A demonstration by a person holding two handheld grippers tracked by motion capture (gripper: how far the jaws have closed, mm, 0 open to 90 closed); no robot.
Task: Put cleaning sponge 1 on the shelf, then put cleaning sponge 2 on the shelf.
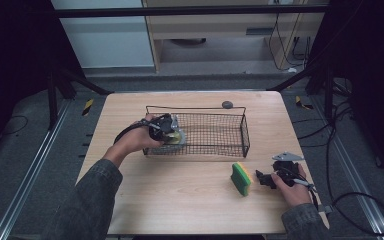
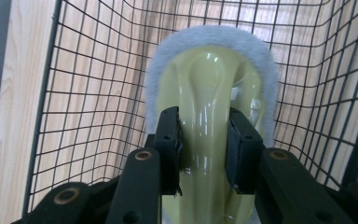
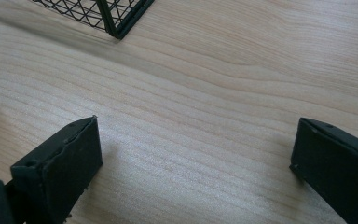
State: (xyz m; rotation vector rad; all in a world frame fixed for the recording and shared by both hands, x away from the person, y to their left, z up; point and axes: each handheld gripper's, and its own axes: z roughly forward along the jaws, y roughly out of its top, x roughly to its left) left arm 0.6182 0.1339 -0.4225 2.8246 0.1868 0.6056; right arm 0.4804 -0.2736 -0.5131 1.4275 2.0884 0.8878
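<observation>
A black wire basket (image 1: pixel 215 114) stands at the middle back of the wooden table (image 1: pixel 180 200). My left gripper (image 1: pixel 166 126) is at the basket's left end, shut on the pale yellow handle of a brush (image 2: pixel 209 116) with a grey fuzzy pad. In the left gripper view the brush hangs inside the basket (image 2: pixel 98 70), both jaws pressing its handle. A green and yellow sponge (image 1: pixel 241 178) lies on the table in front of the basket's right end. My right gripper (image 1: pixel 263 178) rests just right of the sponge, open, with bare wood between its jaws (image 3: pixel 196 154).
A small dark round object (image 1: pixel 227 104) sits behind the basket near the table's far edge. A corner of the basket (image 3: pixel 116 14) shows at the top of the right gripper view. Cables trail off the table's right side.
</observation>
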